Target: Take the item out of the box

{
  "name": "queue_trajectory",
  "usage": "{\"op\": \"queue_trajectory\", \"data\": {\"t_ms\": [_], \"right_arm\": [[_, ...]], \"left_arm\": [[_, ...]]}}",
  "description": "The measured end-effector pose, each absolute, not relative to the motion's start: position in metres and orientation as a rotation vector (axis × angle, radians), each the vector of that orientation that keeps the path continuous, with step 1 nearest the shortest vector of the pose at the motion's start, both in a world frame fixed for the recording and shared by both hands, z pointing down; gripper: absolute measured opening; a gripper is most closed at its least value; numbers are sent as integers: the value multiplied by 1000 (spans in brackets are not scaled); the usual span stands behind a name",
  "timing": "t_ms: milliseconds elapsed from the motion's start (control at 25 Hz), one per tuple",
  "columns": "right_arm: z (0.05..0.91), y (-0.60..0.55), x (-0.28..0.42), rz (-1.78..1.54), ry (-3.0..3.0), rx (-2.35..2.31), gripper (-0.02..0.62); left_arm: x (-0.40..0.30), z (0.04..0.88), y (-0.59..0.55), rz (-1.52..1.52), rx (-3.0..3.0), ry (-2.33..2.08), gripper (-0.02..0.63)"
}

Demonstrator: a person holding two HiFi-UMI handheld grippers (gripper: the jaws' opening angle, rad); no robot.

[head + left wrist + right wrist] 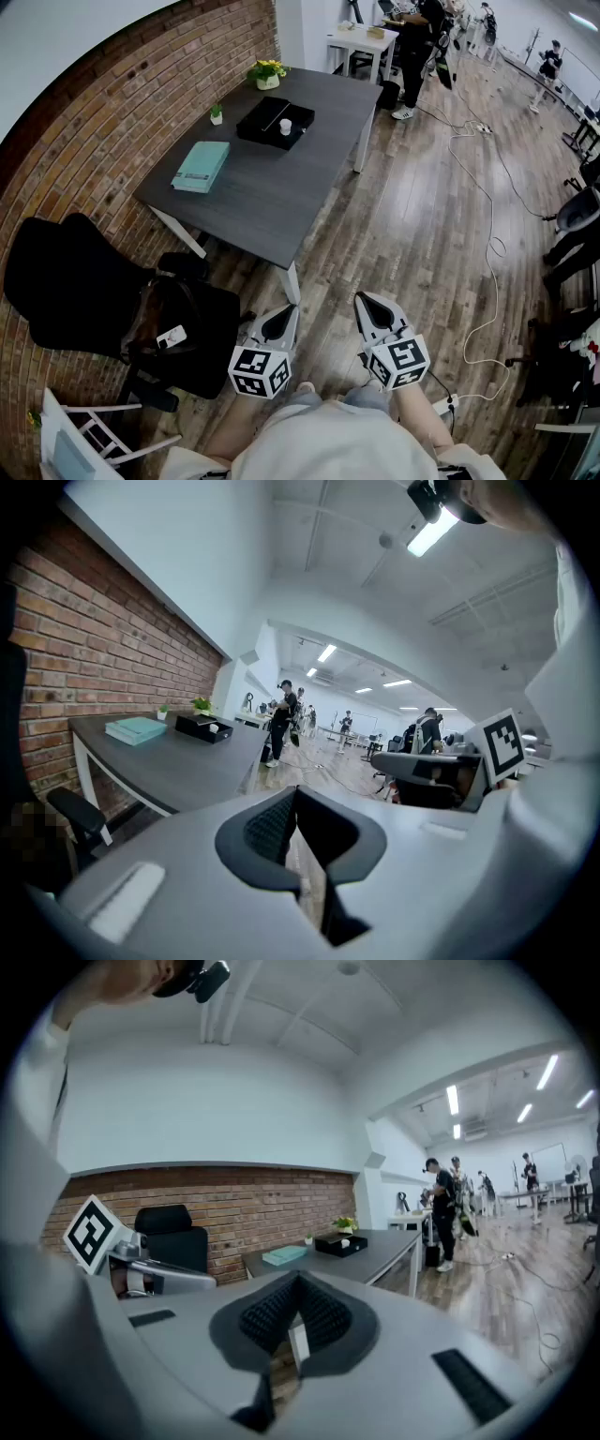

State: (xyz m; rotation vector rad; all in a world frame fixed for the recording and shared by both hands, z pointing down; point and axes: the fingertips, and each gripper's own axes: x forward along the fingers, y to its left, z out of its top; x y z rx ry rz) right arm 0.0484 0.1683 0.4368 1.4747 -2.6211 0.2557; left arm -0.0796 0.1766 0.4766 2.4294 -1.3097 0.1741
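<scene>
Head view: left gripper (278,323) and right gripper (373,317) sit low at the person's waist, well apart from the grey table (309,202), where the black box (267,127) holds a small white item (285,127)

Left gripper view: jaws pressed together, nothing between them, the box far off near a teal book (136,729)

Right gripper view: same, shut and empty

Risks, I'd say: arriving with closed jaws could tip the item, and the floor cable (492,242) could snag a foot
</scene>
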Motion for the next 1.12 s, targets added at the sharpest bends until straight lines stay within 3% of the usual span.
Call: {"op": "queue_trajectory", "data": {"t_ms": [240, 640, 1040, 1120], "right_arm": [[402, 266, 44, 148, -2668, 1435, 2], [400, 432, 86, 151, -2672, 1463, 2], [399, 477, 83, 161, -2701, 1470, 2], [398, 475, 85, 174, -2702, 1499, 3]], "left_arm": [[-100, 446, 268, 109, 2429, -1480, 11], [-46, 443, 436, 51, 2393, -1465, 11], [-40, 431, 479, 27, 2436, -1424, 12], [-40, 430, 478, 30, 2450, -1408, 38]]}}
